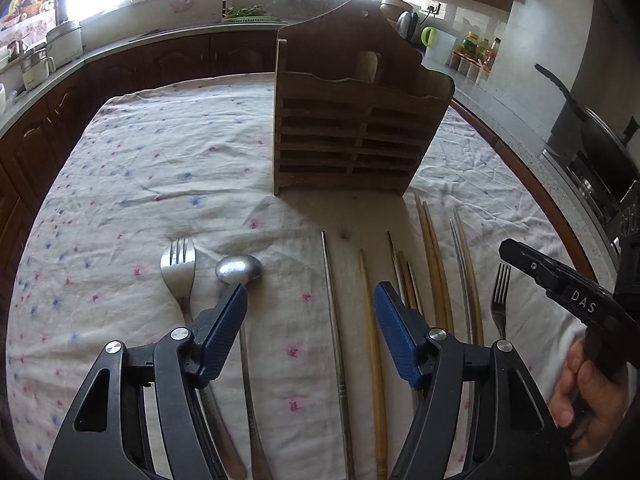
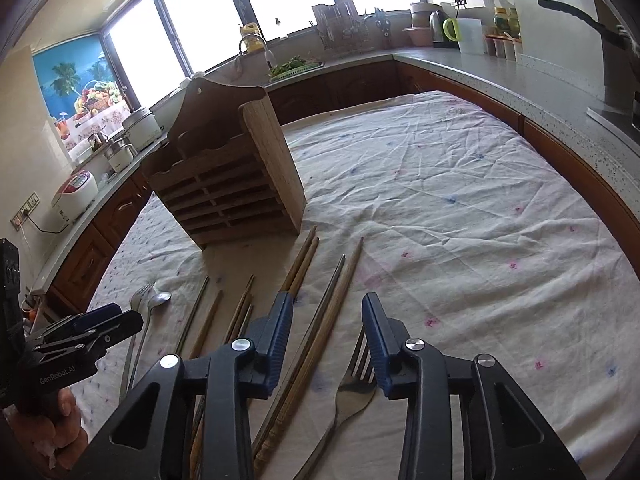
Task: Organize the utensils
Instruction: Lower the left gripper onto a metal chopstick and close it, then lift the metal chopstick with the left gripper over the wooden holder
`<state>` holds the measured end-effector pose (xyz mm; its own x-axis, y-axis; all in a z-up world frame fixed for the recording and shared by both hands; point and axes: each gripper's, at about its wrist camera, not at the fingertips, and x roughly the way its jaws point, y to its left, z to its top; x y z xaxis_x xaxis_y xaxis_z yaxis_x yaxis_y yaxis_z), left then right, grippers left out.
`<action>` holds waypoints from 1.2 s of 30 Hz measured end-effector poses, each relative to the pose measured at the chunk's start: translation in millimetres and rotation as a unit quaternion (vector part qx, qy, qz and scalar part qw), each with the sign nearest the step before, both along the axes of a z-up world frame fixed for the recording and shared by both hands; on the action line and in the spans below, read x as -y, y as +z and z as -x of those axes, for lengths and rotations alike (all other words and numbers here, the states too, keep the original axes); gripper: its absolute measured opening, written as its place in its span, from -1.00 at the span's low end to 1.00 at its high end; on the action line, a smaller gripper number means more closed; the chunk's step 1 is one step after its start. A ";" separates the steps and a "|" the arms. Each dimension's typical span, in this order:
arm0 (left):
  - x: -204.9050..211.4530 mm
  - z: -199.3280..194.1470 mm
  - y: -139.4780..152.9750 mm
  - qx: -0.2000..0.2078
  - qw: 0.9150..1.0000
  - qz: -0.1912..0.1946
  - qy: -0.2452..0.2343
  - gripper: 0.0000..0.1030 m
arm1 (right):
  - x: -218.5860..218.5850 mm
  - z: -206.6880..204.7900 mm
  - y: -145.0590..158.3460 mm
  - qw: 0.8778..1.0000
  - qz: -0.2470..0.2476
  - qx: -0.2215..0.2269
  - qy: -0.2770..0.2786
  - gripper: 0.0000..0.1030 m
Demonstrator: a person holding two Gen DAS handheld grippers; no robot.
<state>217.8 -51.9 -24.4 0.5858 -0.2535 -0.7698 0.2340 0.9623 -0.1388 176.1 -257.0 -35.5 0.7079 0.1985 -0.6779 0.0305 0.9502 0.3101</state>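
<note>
A slatted wooden utensil holder (image 1: 352, 132) (image 2: 228, 184) stands upright on the clothed table. In front of it lie a fork (image 1: 179, 268), a spoon (image 1: 239, 269), several wooden and metal chopsticks (image 1: 434, 264) (image 2: 300, 268), and a second fork (image 1: 500, 296) (image 2: 356, 368). My left gripper (image 1: 310, 296) is open low over the cloth, with a metal chopstick (image 1: 330, 300) and a wooden chopstick (image 1: 370, 320) lying between its blue pads, untouched. My right gripper (image 2: 328, 304) is open over a chopstick pair (image 2: 324, 320), the second fork just inside its right pad. Each gripper shows at the edge of the other's view.
A wrinkled floral tablecloth (image 2: 460, 184) covers the table. Dark kitchen cabinets and a counter (image 2: 500, 76) wrap around it, holding a kettle, jars, pots and a rice cooker (image 2: 76, 196). A black pan (image 1: 592, 120) sits on the stove at right. A hand (image 1: 588, 392) holds the right gripper.
</note>
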 end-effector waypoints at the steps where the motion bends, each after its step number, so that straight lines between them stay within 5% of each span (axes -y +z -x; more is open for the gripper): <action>1: 3.0 -5.9 -2.7 -0.004 1.000 -0.003 -0.001 0.26 | 0.6 -7.3 -3.3 1.000 -0.003 -0.008 -0.001 -0.42; 14: 27.4 -51.2 -35.1 -0.054 0.998 -0.033 -0.019 -0.18 | 1.4 -57.4 -27.2 0.998 0.024 -0.065 -0.006 -0.66; 18: 36.6 -52.2 -38.1 -0.039 0.997 -0.066 -0.024 -0.22 | -6.4 -65.2 -28.1 0.996 0.059 -0.066 -0.003 -0.72; 20: 40.8 -51.3 -38.3 -0.029 0.996 -0.079 -0.030 -0.45 | -10.7 -67.5 -28.0 0.995 0.078 -0.064 0.000 -0.79; 23: 41.0 -53.8 -37.5 -0.032 0.996 -0.073 -0.034 -0.90 | -12.3 -66.9 -27.8 0.995 0.082 -0.063 0.004 -0.83; 36: 0.9 -19.8 12.5 -0.001 1.000 0.014 -0.027 -0.92 | -11.0 -26.9 20.1 1.000 -0.014 -0.003 0.021 -0.90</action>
